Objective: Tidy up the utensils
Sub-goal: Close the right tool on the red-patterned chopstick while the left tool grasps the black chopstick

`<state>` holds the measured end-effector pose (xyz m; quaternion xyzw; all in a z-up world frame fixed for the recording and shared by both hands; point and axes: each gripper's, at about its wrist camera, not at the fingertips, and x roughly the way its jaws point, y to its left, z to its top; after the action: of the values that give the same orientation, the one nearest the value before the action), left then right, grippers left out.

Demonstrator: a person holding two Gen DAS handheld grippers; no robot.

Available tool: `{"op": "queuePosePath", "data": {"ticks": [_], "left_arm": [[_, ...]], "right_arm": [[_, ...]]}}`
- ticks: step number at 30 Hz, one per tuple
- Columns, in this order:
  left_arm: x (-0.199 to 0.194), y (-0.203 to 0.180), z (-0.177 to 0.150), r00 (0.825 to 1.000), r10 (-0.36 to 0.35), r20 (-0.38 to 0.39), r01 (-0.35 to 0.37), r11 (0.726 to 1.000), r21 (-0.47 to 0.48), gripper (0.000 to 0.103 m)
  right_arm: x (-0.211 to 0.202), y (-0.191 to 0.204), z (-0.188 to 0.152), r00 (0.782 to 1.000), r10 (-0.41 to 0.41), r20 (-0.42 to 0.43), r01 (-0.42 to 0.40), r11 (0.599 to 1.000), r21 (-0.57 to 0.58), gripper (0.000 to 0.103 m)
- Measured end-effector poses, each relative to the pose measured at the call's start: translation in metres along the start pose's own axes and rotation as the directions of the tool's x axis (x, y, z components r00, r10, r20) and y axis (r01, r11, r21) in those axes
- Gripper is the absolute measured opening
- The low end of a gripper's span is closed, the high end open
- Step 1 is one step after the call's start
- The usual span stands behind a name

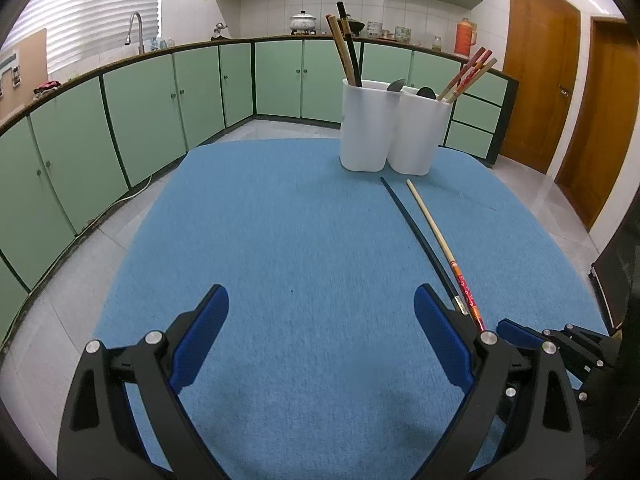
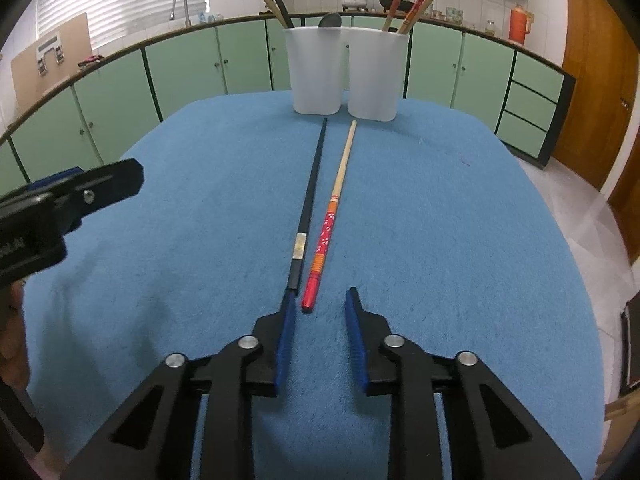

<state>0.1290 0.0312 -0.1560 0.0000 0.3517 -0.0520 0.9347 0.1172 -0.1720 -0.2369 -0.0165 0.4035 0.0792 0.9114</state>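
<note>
The left gripper [image 1: 320, 320] is hovering over the blue mat [image 2: 440, 220], jaws spread wide and empty. The black chopstick [image 2: 310, 196] and red-handled chopstick [image 2: 332, 216] are lying side by side before the white holder [image 2: 344, 72]. The right gripper [image 2: 320, 308] is sitting at their near ends, jaws narrowly apart, pinching nothing.

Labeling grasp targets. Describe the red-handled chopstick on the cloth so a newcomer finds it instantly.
Start at the two white holders at the far edge of the blue cloth. Two loose chopsticks lie side by side in front of them. The target, the red-handled chopstick, is the right one: pale wood tip, red patterned handle with orange bands, beside the all-black chopstick.
</note>
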Motion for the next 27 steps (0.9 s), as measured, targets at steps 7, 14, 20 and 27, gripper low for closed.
{"op": "queuePosePath", "data": {"ticks": [7, 14, 20, 27], "left_arm": [[0.001, -0.011, 0.0, 1.0, -0.019, -0.003, 0.019, 1.0, 0.008, 0.091], [0.0, -0.032, -0.003, 0.999, -0.049, -0.004, 0.049, 0.998, 0.034, 0.091], [0.005, -0.055, -0.01, 0.997, -0.08, -0.018, 0.081, 0.995, 0.057, 0.091], [0.019, -0.075, -0.021, 0.994, -0.092, -0.062, 0.095, 0.994, 0.059, 0.091]], "right_arm": [[0.001, -0.011, 0.0, 1.0, -0.002, 0.007, 0.002, 0.999, 0.041, 0.006], [-0.003, -0.026, 0.0, 1.0, -0.017, 0.023, 0.015, 0.996, 0.086, 0.006], [-0.014, -0.051, -0.002, 0.998, -0.046, 0.044, 0.038, 0.986, 0.162, 0.005], [-0.019, -0.078, -0.01, 0.996, -0.076, 0.036, 0.066, 0.974, 0.217, 0.005]]}}
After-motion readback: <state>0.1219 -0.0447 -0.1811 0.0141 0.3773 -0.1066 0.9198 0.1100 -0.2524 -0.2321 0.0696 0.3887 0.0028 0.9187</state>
